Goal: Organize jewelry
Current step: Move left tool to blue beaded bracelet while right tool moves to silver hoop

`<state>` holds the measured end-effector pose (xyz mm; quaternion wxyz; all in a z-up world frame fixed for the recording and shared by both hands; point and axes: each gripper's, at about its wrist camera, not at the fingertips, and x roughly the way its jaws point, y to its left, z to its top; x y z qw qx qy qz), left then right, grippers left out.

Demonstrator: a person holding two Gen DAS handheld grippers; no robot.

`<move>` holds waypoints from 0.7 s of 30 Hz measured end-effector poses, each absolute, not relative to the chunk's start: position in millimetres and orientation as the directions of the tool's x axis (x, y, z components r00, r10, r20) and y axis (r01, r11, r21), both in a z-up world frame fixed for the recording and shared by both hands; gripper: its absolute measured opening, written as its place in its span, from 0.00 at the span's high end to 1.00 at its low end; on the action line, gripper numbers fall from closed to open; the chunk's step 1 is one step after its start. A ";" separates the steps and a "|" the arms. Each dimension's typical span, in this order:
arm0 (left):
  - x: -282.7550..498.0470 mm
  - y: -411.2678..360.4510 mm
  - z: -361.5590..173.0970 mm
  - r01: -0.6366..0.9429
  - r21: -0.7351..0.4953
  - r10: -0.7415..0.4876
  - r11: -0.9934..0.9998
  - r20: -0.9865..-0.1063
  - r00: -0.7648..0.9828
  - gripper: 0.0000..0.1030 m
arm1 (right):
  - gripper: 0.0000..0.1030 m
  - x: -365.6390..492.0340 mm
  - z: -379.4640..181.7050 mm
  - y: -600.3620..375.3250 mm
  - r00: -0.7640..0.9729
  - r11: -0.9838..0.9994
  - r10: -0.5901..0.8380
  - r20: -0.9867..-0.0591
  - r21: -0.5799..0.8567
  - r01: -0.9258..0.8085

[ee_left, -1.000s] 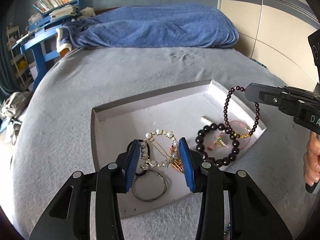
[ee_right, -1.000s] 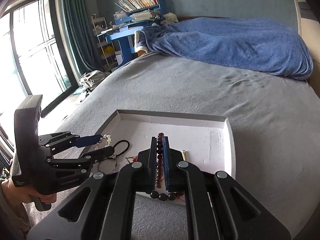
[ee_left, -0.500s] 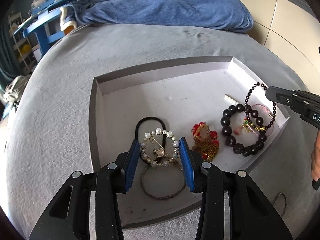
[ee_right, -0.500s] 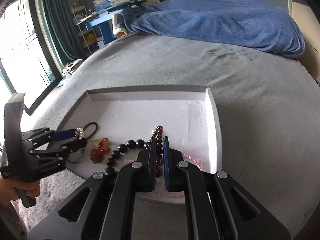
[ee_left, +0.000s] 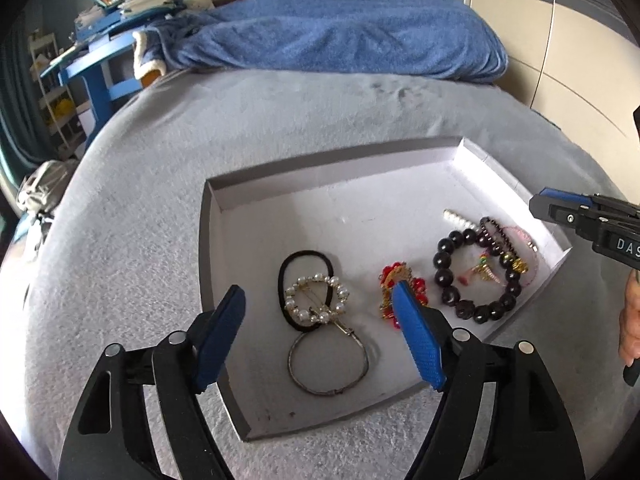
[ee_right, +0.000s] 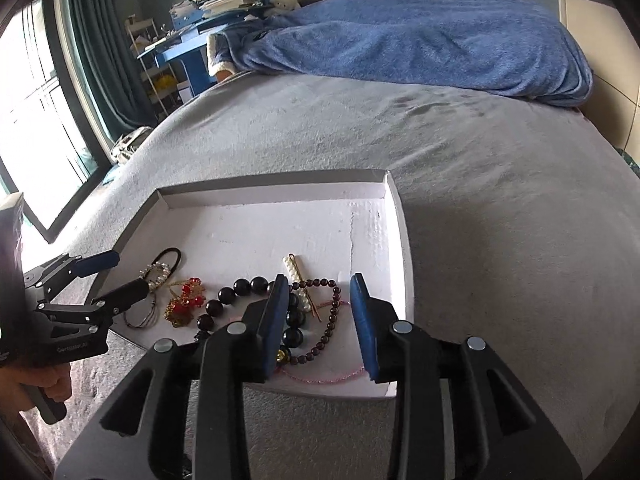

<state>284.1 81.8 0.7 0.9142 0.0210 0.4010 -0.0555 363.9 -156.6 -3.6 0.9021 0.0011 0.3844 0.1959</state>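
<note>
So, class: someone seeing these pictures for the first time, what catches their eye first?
Probably the white tray on the grey bed, with jewelry along its near side: a pearl ring clip over a black hair tie, and a big dark bead bracelet to the right. Behind lies a rumpled blue blanket.

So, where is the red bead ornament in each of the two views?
Left wrist: the red ornament lies low and right of centre, partly behind the left gripper's right finger.
Right wrist: it lies low and left of centre.
Shared landmark: the big black bead bracelet, just to its right in both.
</note>
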 end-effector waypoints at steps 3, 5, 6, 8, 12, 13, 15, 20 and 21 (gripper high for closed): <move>275.1 80.1 6.8 0.112 -0.005 -0.081 0.994 -0.719 0.691 0.18 | 0.65 356.4 0.1 -161.3 0.635 0.924 0.361 -0.684 0.168 -0.344; 268.5 78.6 11.4 0.109 0.001 -0.077 0.994 -0.706 0.704 0.15 | 0.61 347.6 3.6 -162.8 0.641 0.924 0.362 -0.677 0.171 -0.342; 264.6 78.1 14.4 0.107 0.006 -0.073 0.994 -0.699 0.711 0.14 | 0.59 344.7 5.1 -163.3 0.642 0.924 0.364 -0.674 0.173 -0.342; 257.3 77.7 20.5 0.106 0.011 -0.070 0.994 -0.688 0.722 0.12 | 0.55 336.5 7.9 -163.0 0.645 0.922 0.367 -0.671 0.169 -0.349; 245.2 77.6 27.2 0.102 0.008 -0.070 0.995 -0.676 0.733 0.11 | 0.52 323.1 9.1 -164.6 0.647 0.921 0.368 -0.667 0.167 -0.351; 241.7 77.4 27.3 0.103 0.008 -0.070 0.995 -0.677 0.733 0.11 | 0.51 319.8 8.4 -166.2 0.645 0.921 0.371 -0.668 0.176 -0.347; 235.3 76.5 25.8 0.106 0.012 -0.070 0.994 -0.682 0.728 0.11 | 0.50 313.9 7.7 -168.2 0.640 0.919 0.380 -0.668 0.190 -0.347; 216.9 71.0 22.1 0.114 0.011 -0.076 0.993 -0.690 0.720 0.11 | 0.45 294.6 8.1 -169.1 0.636 0.915 0.386 -0.668 0.189 -0.357; 211.2 69.1 22.1 0.118 0.011 -0.078 0.993 -0.689 0.721 0.11 | 0.44 292.6 7.8 -169.5 0.635 0.915 0.387 -0.668 0.190 -0.357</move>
